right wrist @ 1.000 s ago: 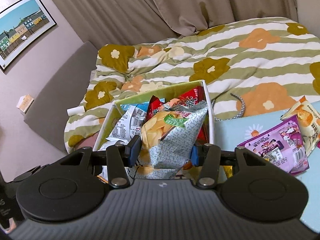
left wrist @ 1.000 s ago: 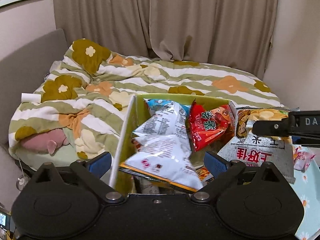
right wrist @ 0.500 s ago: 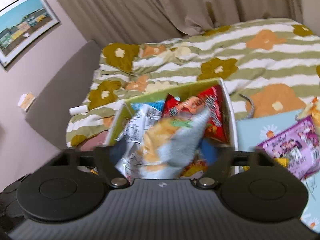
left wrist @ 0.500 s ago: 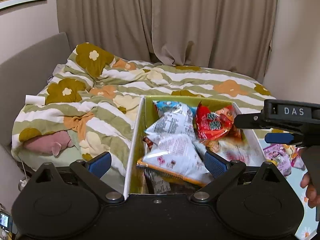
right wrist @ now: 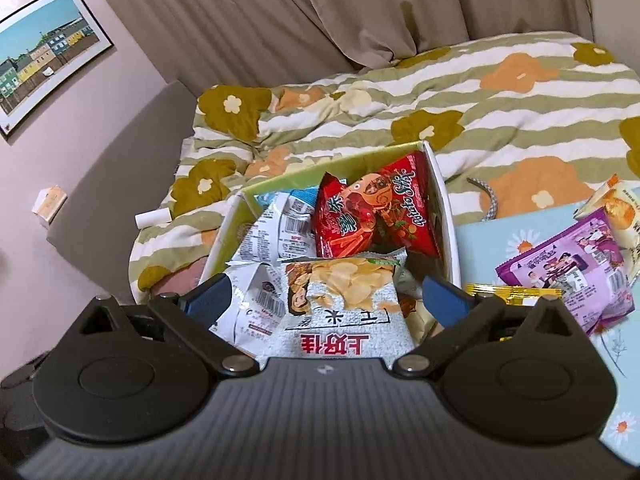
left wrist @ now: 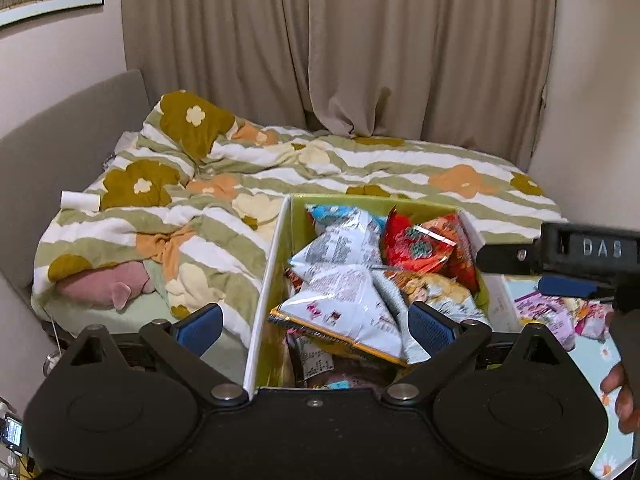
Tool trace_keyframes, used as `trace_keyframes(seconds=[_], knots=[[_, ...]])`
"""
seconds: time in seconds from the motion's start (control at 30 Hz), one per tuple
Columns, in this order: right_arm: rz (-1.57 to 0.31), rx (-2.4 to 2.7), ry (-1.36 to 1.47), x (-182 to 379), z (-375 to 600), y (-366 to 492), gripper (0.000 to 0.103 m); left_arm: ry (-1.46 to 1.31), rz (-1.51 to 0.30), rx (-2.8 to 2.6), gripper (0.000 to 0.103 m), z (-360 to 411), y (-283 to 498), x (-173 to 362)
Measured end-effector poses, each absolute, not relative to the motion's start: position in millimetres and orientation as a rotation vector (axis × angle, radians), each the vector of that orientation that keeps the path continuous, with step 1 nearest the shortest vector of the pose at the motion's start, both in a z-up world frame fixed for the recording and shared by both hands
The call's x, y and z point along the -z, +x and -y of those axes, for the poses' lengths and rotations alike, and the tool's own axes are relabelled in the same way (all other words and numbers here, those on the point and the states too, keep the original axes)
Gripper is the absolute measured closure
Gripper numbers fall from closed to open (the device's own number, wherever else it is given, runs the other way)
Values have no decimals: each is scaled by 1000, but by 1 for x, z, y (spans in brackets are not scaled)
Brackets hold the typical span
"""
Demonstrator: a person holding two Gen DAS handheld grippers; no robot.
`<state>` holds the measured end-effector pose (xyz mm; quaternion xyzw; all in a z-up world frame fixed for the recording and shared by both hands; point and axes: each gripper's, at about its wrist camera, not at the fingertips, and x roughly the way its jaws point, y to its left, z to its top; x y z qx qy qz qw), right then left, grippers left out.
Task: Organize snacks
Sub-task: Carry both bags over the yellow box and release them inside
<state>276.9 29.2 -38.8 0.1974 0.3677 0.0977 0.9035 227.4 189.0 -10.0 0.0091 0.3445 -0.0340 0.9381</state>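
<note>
The chip bag [right wrist: 340,304] is now lying in the box [right wrist: 440,200], on top of the pile at the box's near end, just in front of the red bag [right wrist: 372,212] and beside the white bags [left wrist: 344,292]. A second ago your right hand-held gripper [right wrist: 326,300] was clenching that chip bag above the box; its jaws have just been opening and are now standing wide, released, with the bag resting below and between them but not pressed by the pads. That is telling you this snack is delivered. Your left hand-held gripper [left wrist: 316,326] is hovering over the box's near end too, jaws spread and holding nothing, having drifted slightly back. More snacks are waiting outside the box, to its right on the blue floral counter [right wrist: 480,240]: a purple bag [right wrist: 568,264], a yellow packet [right wrist: 516,292] just beside the box, and a pale bag [right wrist: 624,208] farther right. You are probably reaching for one of those next.
</note>
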Motion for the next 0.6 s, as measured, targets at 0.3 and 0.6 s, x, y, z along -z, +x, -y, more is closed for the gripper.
trace_keyframes(seconds=[0.3,0.6], knots=[[-694,-204,368,12,-4,244,0,23,-658,101,2,-155,211,-7],[-639,-124,303,-8,73,224,0,5,-629,138,2,-79,198,-15]])
